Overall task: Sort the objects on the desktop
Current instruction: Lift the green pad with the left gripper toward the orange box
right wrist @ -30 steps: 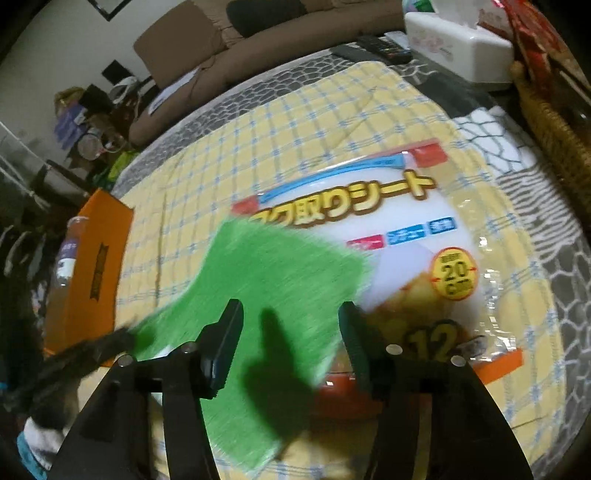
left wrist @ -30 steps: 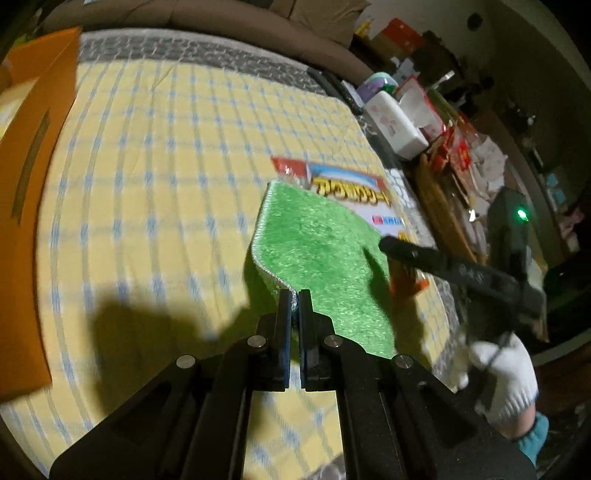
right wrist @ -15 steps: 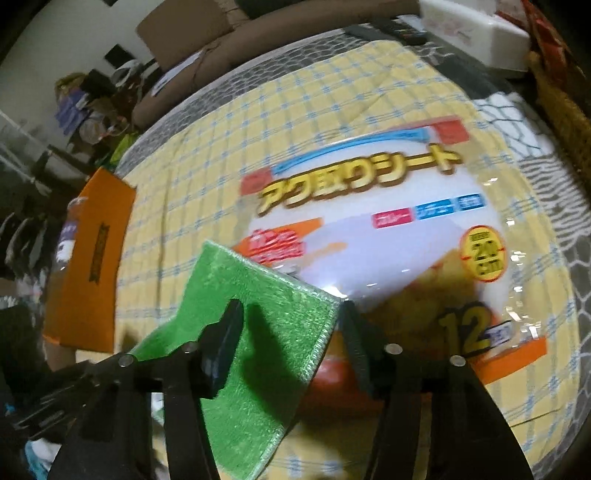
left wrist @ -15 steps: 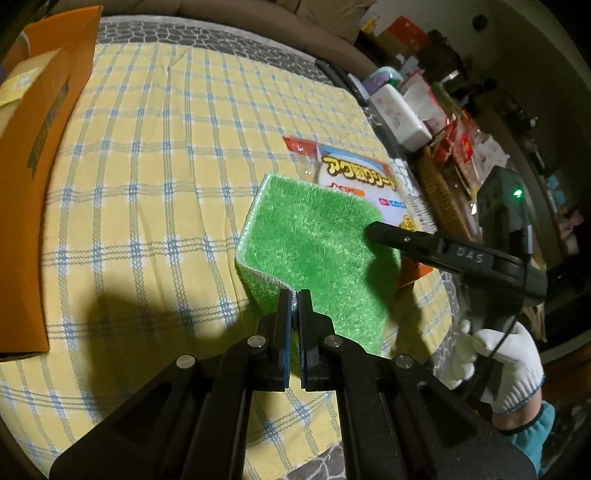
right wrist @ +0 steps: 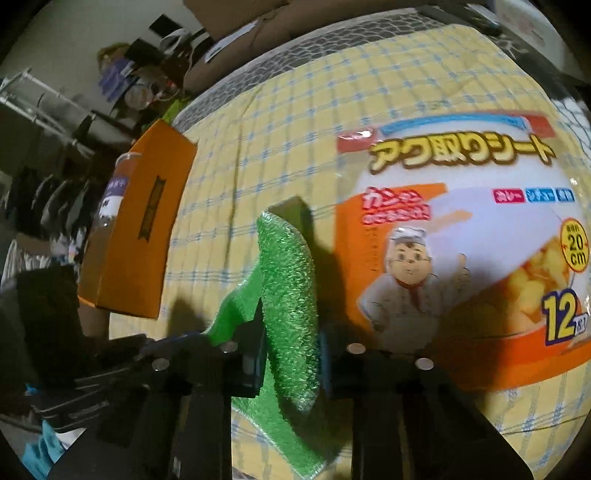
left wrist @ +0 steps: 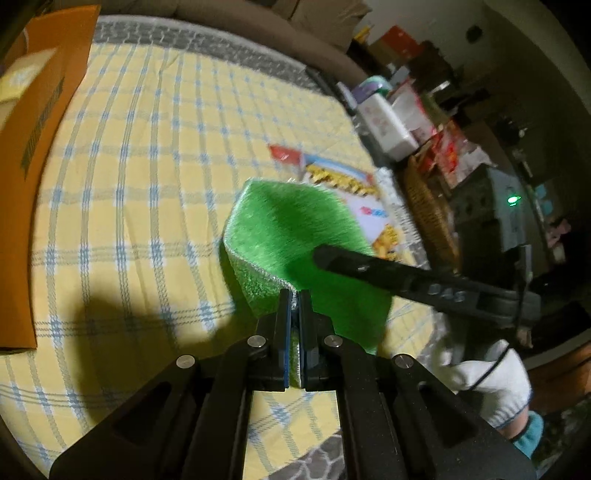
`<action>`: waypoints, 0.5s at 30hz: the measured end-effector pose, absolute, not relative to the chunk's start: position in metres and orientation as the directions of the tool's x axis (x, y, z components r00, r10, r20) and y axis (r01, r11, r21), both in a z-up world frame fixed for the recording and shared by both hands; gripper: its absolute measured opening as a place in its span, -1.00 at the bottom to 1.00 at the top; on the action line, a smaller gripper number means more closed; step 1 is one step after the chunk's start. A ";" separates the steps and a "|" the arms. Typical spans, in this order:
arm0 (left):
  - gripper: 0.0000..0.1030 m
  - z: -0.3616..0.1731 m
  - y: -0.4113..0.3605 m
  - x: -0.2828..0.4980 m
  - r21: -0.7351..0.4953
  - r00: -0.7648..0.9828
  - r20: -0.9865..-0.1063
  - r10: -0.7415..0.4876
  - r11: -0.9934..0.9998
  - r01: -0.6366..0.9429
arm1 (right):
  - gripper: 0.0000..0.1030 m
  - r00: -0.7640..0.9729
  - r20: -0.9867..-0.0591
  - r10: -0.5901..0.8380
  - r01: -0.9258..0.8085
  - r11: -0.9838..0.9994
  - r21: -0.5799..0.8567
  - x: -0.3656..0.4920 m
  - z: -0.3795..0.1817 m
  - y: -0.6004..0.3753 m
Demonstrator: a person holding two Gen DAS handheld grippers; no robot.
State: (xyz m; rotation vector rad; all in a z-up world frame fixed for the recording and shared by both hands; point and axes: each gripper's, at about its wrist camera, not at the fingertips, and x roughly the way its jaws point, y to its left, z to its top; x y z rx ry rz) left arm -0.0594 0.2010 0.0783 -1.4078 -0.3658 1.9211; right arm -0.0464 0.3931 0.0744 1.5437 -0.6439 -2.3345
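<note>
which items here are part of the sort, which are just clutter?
In play:
green cloth, gripped by left tongs and right tongs
sheet pack
orange box

Clutter:
tissue box
wicker basket
sofa

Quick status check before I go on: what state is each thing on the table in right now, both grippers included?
Green cloth: lifted off the table, folded, pinched at two places.
Left gripper: shut on the cloth's near edge.
Right gripper: shut on the cloth's fold.
Sheet pack: sealed, flat on the checked tablecloth, untouched.
Orange box: closed, standing at the table's left edge.
Tissue box: lying beyond the tablecloth.
</note>
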 end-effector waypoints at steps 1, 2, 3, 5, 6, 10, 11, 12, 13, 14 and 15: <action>-0.94 0.086 0.199 -0.060 -0.607 -0.156 -0.701 0.696 -0.696 -0.383 | -0.67 -0.405 -0.793 -0.455 -0.012 -0.865 0.502 -0.047 0.078 0.391; -0.94 0.092 0.197 -0.060 -0.612 -0.161 -0.692 0.704 -0.690 -0.387 | -0.68 -0.414 -0.787 -0.457 -0.006 -0.864 0.504 -0.048 0.081 0.389; -0.94 0.099 0.194 -0.061 -0.616 -0.170 -0.681 0.712 -0.683 -0.391 | -0.69 -0.424 -0.779 -0.462 0.001 -0.860 0.510 -0.049 0.084 0.387; -0.94 0.114 0.187 -0.064 -0.623 -0.190 -0.661 0.726 -0.672 -0.400 | -0.69 -0.449 -0.756 -0.476 0.012 -0.849 0.528 -0.049 0.093 0.384; -0.94 0.121 0.182 -0.065 -0.625 -0.201 -0.653 0.731 -0.669 -0.403 | -0.69 -0.463 -0.740 -0.487 0.020 -0.841 0.541 -0.050 0.099 0.383; -0.94 0.150 0.149 -0.071 -0.623 -0.259 -0.621 0.740 -0.667 -0.408 | -0.69 -0.509 -0.686 -0.520 0.053 -0.814 0.578 -0.057 0.122 0.371; -0.94 0.156 0.141 -0.073 -0.621 -0.274 -0.618 0.737 -0.671 -0.405 | -0.69 -0.519 -0.666 -0.537 0.067 -0.802 0.594 -0.060 0.128 0.365; -0.94 0.162 0.128 -0.076 -0.620 -0.295 -0.611 0.735 -0.675 -0.399 | -0.69 -0.526 -0.649 -0.550 0.080 -0.791 0.606 -0.063 0.133 0.360; -0.94 0.168 0.117 -0.078 -0.619 -0.310 -0.606 0.732 -0.679 -0.394 | -0.69 -0.533 -0.628 -0.567 0.100 -0.779 0.618 -0.067 0.141 0.350; -0.94 0.172 0.107 -0.081 -0.617 -0.324 -0.603 0.729 -0.684 -0.390 | -0.69 -0.537 -0.616 -0.576 0.116 -0.774 0.622 -0.069 0.147 0.343; -0.94 0.175 0.098 -0.083 -0.613 -0.339 -0.602 0.723 -0.690 -0.384 | -0.69 -0.540 -0.604 -0.587 0.135 -0.768 0.626 -0.073 0.153 0.333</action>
